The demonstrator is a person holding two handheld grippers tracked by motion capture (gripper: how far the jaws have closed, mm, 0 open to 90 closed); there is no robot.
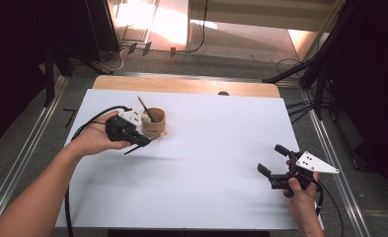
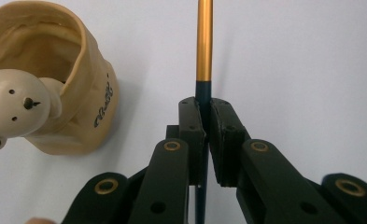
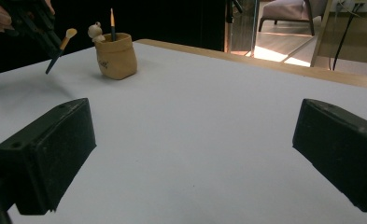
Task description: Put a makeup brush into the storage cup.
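On the white table (image 1: 196,163), left part: the left gripper (image 1: 138,139) is in the person's left hand (image 1: 95,139), just beside the tan holder
Left gripper, state: the jaws are closed tight on a thin makeup brush (image 2: 204,51) — the dark part of the handle sits between the pads, the gold part sticks out past the tips
Brush, position: in the right gripper view it (image 3: 59,49) hangs tilted in the air, pale bristle end up and toward the holder, dark end down; it is not touching the table
Holder: a soft tan pot (image 1: 154,122) with rolled rim, standing upright on the table, with a small cream figure (image 2: 10,105) at its edge
Inside the holder: one other brush (image 3: 112,21) stands nearly upright, its tip above the rim
Right gripper (image 1: 275,162): it is in the right hand (image 1: 300,195) at the right near part of the table, well apart from the holder — the jaws stand wide open, nothing between them
Table edge: a wooden strip (image 1: 181,85) shows along the far side
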